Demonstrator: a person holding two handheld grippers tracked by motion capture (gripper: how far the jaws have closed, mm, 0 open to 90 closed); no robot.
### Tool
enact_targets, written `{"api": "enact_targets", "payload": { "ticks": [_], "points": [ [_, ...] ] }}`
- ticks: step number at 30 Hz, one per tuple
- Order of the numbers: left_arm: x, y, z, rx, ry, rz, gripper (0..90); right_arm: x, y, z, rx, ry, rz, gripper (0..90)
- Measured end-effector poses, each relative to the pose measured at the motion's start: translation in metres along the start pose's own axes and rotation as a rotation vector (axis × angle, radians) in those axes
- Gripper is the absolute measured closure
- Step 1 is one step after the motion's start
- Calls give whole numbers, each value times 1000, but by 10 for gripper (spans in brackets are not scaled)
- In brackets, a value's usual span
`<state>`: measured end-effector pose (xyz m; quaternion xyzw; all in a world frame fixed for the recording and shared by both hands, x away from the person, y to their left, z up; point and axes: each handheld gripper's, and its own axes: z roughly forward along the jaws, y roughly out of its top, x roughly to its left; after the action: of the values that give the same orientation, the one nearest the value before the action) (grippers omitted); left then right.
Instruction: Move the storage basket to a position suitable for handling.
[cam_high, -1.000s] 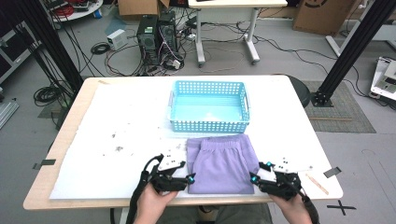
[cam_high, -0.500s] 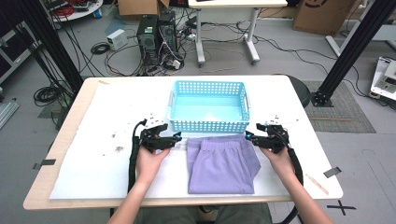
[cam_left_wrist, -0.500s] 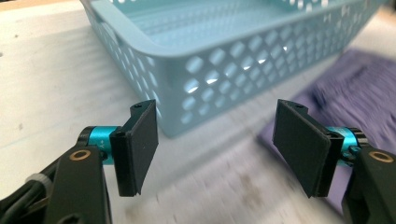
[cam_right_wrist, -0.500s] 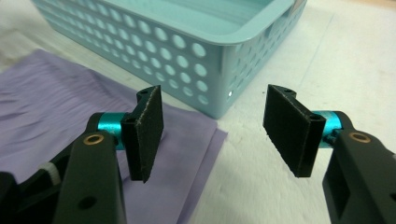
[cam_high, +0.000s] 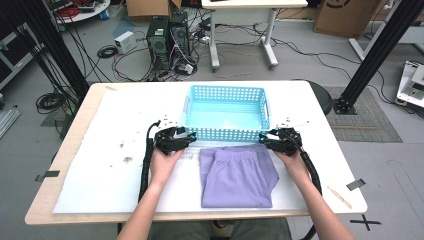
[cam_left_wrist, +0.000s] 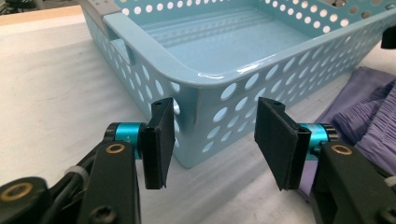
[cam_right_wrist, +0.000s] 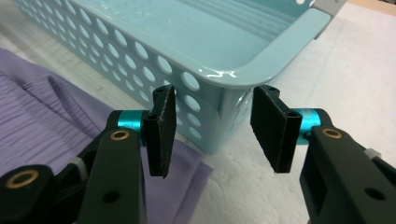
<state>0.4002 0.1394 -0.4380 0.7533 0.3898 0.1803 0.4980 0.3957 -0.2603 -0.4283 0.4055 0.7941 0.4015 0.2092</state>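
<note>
Our left gripper (cam_left_wrist: 210, 135) and right gripper (cam_right_wrist: 210, 130), jaws just narrowing but unclamped, straddle the near corners of the perforated turquoise plastic basket (cam_high: 226, 106) mid-table; light, stiff, slick, so we grip its rim.

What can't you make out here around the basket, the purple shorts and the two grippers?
- High view: left gripper and right gripper too small to tell jaw gaps.
- Left gripper view: purple shorts cut by the right edge.
- Right gripper view: basket far end cut by the top edge.
</note>
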Motion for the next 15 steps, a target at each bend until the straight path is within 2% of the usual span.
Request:
{"api": "enact_targets", "payload": {
  "ticks": [6, 8, 10, 11, 12, 15],
  "points": [
    [-12, 2, 5, 10, -17, 20, 480, -8, -2, -5, 8, -52, 25, 549],
    [-14, 3, 6, 13, -18, 19, 478, -10, -3, -7, 13, -50, 40, 552],
    [-16, 3, 6, 14, -17, 20, 475, -10, -4, -9, 15, -52, 34, 556],
    [-16, 3, 6, 14, -17, 20, 478, -10, -5, -10, 13, -50, 27, 601],
    [-17, 3, 6, 13, -26, 16, 472, -10, -6, -12, 13, -38, 29, 604],
    [-19, 4, 7, 17, -29, 30, 473, -10, -9, -14, 12, -49, 22, 605]
  ]
}}
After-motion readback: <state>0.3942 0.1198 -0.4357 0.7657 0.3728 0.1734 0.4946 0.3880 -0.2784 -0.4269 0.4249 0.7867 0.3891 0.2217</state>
